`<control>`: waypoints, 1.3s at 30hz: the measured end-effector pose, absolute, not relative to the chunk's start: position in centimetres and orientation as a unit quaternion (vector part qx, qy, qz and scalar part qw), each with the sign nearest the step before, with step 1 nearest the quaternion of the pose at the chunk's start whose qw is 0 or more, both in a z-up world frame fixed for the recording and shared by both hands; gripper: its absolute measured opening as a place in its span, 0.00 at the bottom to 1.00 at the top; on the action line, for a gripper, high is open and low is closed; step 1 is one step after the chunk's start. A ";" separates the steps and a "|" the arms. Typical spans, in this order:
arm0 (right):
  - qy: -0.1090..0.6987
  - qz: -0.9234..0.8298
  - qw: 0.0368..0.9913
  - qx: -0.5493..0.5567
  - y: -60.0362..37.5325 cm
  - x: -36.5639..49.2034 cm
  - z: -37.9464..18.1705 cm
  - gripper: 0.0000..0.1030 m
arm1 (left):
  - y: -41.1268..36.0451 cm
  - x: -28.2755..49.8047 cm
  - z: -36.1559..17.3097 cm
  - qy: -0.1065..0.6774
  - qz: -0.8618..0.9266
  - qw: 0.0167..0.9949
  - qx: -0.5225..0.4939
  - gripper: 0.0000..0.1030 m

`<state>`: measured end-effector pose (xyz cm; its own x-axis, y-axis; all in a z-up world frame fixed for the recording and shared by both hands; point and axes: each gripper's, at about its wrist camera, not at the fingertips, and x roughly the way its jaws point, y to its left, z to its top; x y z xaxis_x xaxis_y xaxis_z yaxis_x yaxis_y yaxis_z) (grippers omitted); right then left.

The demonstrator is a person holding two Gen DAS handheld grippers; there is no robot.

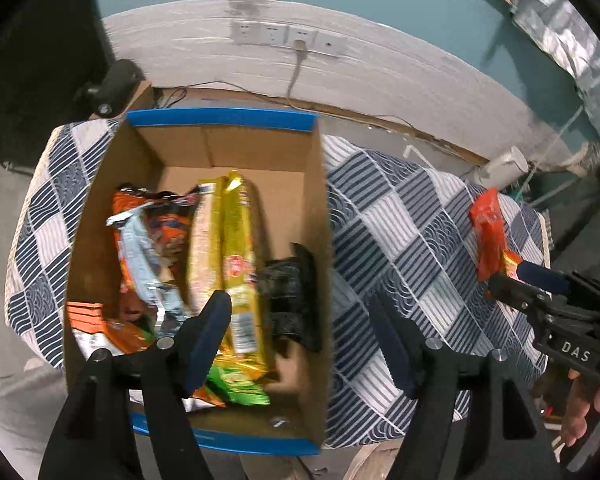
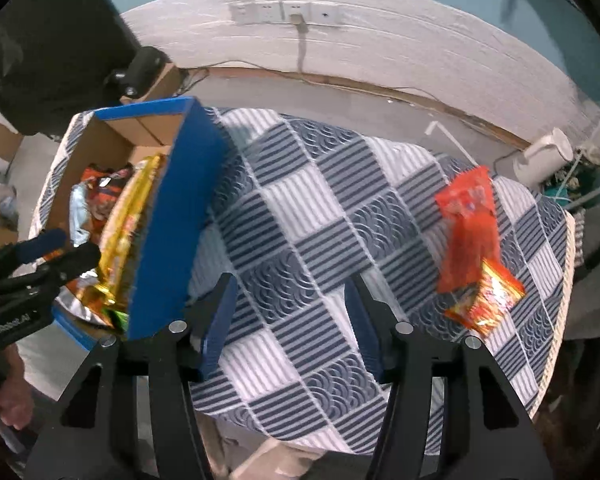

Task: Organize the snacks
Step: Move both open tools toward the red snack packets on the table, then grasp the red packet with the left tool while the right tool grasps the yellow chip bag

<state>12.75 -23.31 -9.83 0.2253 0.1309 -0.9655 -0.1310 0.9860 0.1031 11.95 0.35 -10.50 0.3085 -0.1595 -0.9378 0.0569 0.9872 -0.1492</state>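
Observation:
A cardboard box (image 1: pixel 100 216) with blue rims holds several snack packets, among them a long gold packet (image 1: pixel 240 248) and an orange one (image 1: pixel 168 220). My left gripper (image 1: pixel 300 340) is open and empty, its fingers straddling the box's right wall. In the right wrist view the same box (image 2: pixel 176 216) is at the left, with the left gripper (image 2: pixel 60 252) over it. My right gripper (image 2: pixel 292 320) stands open and empty above the checked cloth. An orange packet (image 2: pixel 468 224) lies at the right, overlapping a shiny orange-yellow packet (image 2: pixel 488 300).
A blue-and-white checked cloth (image 2: pixel 308 208) covers the small table. A black object (image 1: pixel 292 300) sits in the box by its right wall. The floor, a wall with sockets (image 1: pixel 284 36) and a white jug (image 2: pixel 544 156) lie beyond the table.

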 end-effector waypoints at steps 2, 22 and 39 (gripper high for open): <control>0.615 0.077 0.785 -0.006 -24.3 12.4 -9.9 0.55 | -1.0 11.7 -10.7 0.588 -0.075 0.804 -0.036 0.71; 0.635 -0.031 0.767 0.086 -39.4 10.1 -13.8 0.61 | -11.4 12.4 -13.4 0.607 -0.097 0.788 0.039 0.73; 0.666 -0.070 0.724 0.163 -47.6 12.4 -20.2 0.69 | -18.3 16.7 -20.2 0.649 -0.116 0.751 0.037 0.78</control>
